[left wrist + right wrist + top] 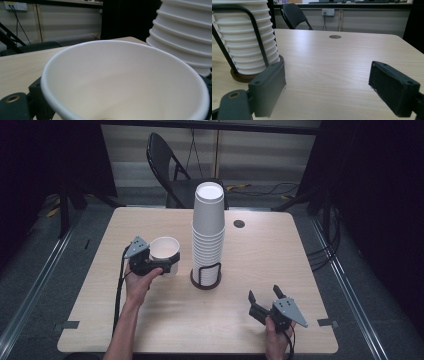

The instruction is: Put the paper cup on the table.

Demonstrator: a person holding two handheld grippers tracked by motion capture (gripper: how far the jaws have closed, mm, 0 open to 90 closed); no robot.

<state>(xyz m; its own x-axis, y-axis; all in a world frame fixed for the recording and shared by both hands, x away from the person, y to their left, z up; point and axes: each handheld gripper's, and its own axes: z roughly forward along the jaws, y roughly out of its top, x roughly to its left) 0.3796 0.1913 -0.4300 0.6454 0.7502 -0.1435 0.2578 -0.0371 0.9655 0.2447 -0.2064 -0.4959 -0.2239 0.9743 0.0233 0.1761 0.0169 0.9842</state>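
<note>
Lab-like test room, dark curtains (pixel 380 195), floor cables (pixel 260 187), folding chair (pixel 167 165)

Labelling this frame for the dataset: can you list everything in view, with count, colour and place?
single paper cup: 1, white, upright, mouth up, between the left gripper's jaws, left of the stack
stack of paper cups: 1 tall stack, white, upside down, table centre
cup holder: 1, dark round base with black wire uprights, around the foot of the stack
table: 1, light wood, with a dark round cable hole near the far edge
folding chair: 1, black, behind the table
floor cables: several, dark, behind the table
left gripper: 1, black, closed around the single cup
right gripper: 1, black, jaws apart with nothing between them, near right edge
</note>
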